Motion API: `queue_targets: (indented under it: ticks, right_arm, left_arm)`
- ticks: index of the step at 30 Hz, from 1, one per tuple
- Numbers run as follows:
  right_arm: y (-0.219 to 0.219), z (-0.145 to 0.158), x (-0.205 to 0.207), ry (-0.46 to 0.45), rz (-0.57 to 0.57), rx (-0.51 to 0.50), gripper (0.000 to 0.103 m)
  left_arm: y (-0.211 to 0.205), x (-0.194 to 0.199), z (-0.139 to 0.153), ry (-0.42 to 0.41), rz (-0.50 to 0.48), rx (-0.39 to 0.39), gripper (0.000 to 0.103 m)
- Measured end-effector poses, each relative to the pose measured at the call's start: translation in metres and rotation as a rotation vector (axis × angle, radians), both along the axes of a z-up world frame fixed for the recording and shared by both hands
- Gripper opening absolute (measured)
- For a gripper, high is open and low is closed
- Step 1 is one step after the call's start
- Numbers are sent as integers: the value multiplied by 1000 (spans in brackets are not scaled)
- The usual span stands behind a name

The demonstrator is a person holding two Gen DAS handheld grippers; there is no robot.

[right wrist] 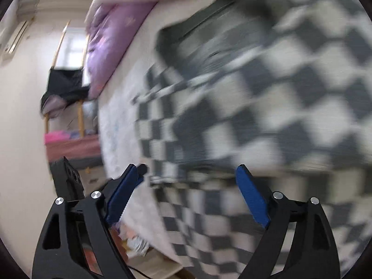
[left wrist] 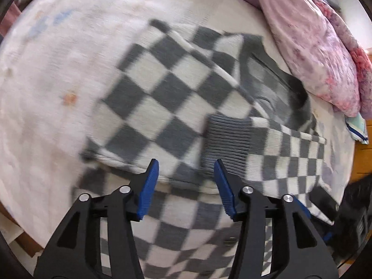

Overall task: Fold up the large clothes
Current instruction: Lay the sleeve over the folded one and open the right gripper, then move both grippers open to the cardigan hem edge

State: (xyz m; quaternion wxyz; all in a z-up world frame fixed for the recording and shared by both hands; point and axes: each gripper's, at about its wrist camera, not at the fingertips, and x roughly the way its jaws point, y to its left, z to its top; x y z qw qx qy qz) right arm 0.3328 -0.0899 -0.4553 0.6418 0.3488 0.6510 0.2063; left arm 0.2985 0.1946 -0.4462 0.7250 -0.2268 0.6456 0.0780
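Checkered sweater [left wrist: 162, 97]: spread flat on bed [left wrist: 46, 69], one sleeve folded across | left gripper [left wrist: 186, 169]: jaws apart, empty, above sweater | right gripper [right wrist: 188, 176]: jaws wide, empty | pink quilt [left wrist: 313, 46]: beside sweater.

Soft, even daylight is filling both views, with a bright window [right wrist: 74, 46] glowing in the right wrist view. Motion blur is smearing the checkered sweater [left wrist: 162, 88] and the bed sheet [left wrist: 51, 74], most heavily in the right view. Fisheye distortion is bending the edges, and dark vignetting is ringing each frame.
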Motion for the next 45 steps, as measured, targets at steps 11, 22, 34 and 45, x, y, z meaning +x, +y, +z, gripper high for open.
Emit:
queue_targets:
  ticks: [11, 22, 34, 45]
  right_arm:
    - [-213, -64, -49, 257, -495, -76, 73]
    - [-233, -81, -49, 323, -530, -185, 17]
    - [-224, -81, -38, 417, -435, -136, 47]
    - [-186, 48, 70, -187, -103, -478, 14]
  left_arm:
    - [-47, 22, -64, 48, 29, 2, 37]
    - [-64, 25, -57, 85, -62, 235, 10]
    - [-20, 16, -34, 102, -31, 293, 12]
    - [-81, 62, -31, -24, -152, 192, 13]
